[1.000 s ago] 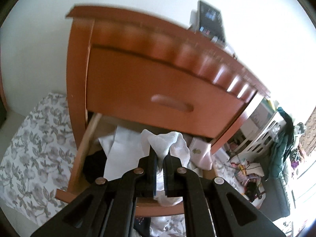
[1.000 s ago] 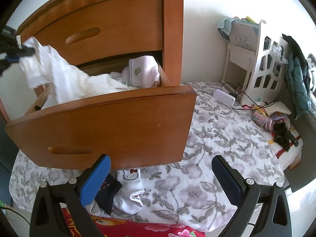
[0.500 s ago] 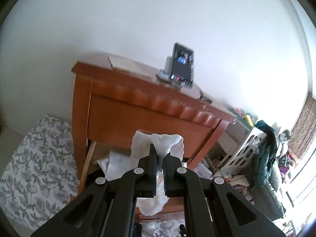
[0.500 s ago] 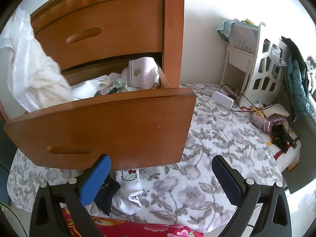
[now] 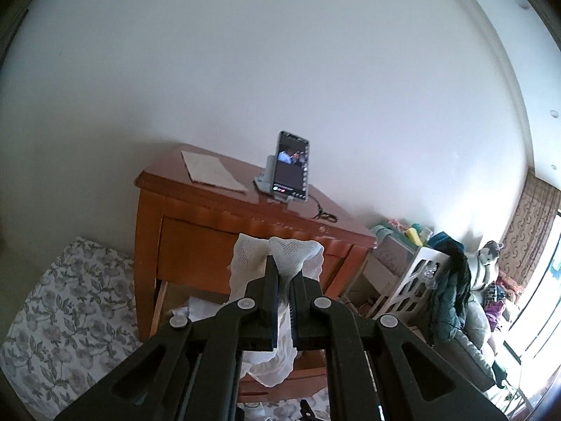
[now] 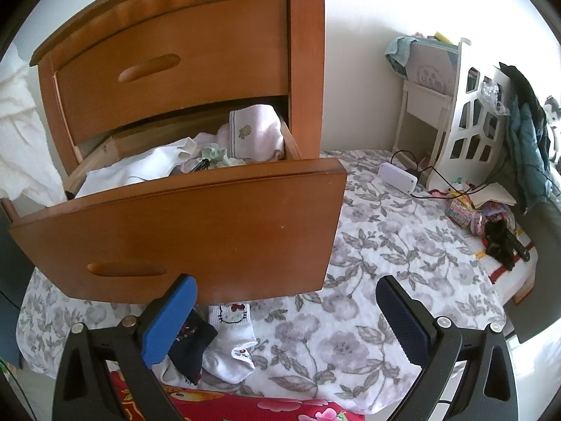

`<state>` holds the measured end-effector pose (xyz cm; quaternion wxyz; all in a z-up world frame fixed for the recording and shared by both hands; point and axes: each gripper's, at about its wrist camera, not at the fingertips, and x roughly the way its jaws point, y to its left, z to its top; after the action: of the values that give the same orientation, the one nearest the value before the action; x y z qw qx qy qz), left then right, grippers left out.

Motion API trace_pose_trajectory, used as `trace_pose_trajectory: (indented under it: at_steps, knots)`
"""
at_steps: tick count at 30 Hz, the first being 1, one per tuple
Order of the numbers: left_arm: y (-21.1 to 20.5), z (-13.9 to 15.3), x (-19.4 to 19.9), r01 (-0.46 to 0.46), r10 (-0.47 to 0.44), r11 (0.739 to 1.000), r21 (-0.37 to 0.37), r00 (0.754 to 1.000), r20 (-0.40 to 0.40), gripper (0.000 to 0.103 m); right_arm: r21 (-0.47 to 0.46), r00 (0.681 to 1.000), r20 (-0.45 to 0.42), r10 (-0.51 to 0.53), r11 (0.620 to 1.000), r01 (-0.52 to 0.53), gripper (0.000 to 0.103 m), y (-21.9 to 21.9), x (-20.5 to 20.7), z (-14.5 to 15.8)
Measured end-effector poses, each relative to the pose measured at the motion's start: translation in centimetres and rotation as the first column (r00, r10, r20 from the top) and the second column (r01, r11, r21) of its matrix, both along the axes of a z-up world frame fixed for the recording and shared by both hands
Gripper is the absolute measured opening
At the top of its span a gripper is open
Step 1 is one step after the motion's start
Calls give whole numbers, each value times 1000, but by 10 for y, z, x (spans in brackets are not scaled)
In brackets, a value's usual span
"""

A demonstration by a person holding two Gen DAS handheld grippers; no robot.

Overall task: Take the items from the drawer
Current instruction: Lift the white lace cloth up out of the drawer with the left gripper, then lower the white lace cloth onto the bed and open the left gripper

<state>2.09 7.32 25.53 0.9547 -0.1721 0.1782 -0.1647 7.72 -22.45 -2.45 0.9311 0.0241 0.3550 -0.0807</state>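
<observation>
My left tongs [image 5: 283, 273] are pinching a white mesh-knit cloth [image 5: 280, 258], which hangs above the open lower drawer of the orange-brown wooden nightstand [image 5: 224, 217]; the same cloth shows at nine o'clock in my right view [image 6: 24, 133]. My right tongs [image 6: 284, 315] are spread wide with nothing between them, in front of the open lower drawer [image 6: 196, 224]. Inside it lie a white folded garment [image 6: 140, 168] and a pink towel [image 6: 259, 133] towards one o'clock. A white cartoon-cat sock [image 6: 231, 329] and a dark navy sock [image 6: 191, 343] lie on the floral bedspread [image 6: 385, 280] below the drawer front.
</observation>
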Motion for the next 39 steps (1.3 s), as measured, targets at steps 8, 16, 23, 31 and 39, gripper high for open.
trace_pose_trajectory:
  at_steps: [8,16,23,31,39]
  knots:
    - [-3,2,-21,32,-33,999,16,999,9,5,-13,1000,9,-1,1000,1,103,2,-1,1]
    - [-6,-12,-30,79,-79,997,16,996,-38,5,-29,1000,16,3,1000,-3,103,4,-3,3]
    - [-16,-37,-26,106,-102,994,30,989,-106,5,-34,1000,20,2,999,-2,103,5,-3,4]
    - [-31,-80,-9,154,-139,987,48,962,-235,5,-32,1000,20,3,999,-2,103,5,-4,4]
    - [-49,-126,10,184,-143,979,90,928,-345,5,-31,1000,19,3,1000,-3,103,5,-4,3]
